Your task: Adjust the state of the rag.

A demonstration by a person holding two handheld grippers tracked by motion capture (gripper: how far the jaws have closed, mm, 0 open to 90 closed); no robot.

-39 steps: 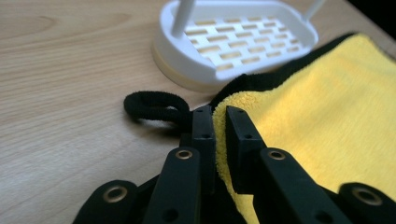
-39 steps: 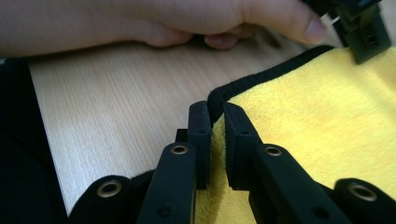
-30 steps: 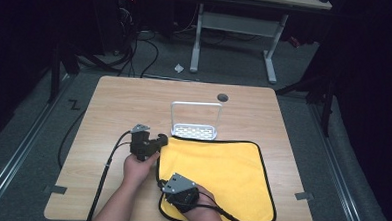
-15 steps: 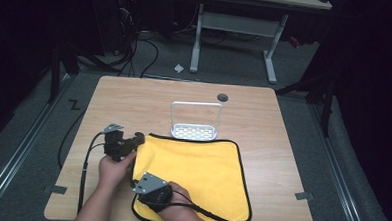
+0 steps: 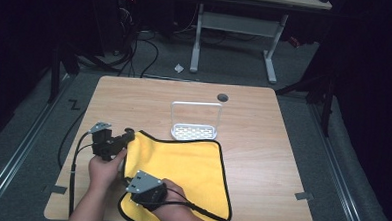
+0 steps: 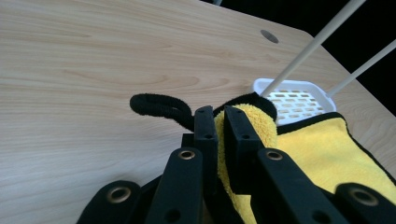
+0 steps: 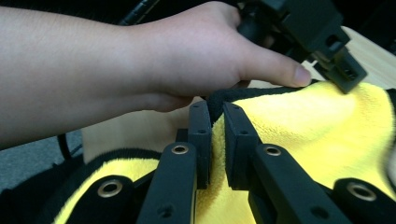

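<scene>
A yellow cloth (image 5: 181,170) with black edging lies spread on the wooden table (image 5: 262,143). My left gripper (image 5: 128,136) is shut on the cloth's far left corner and lifts it a little. In the left gripper view the jaws pinch a yellow fold (image 6: 247,123), and a black hanging loop (image 6: 159,105) sticks out beside them. My right gripper (image 5: 129,180) is shut on the cloth's left edge, nearer the front. In the right gripper view its jaws clamp the yellow cloth (image 7: 299,126), with the left hand (image 7: 163,60) and the left gripper (image 7: 343,72) just beyond.
A small white wire rack (image 5: 196,123) with a perforated base stands just behind the cloth, also seen as the rack (image 6: 294,100) in the left gripper view. A round cable hole (image 5: 222,97) sits near the table's far edge. Cables trail off the left front.
Both hands have moved left with their grippers still shut on the cloth, and the cloth has slid left across the table with them.
</scene>
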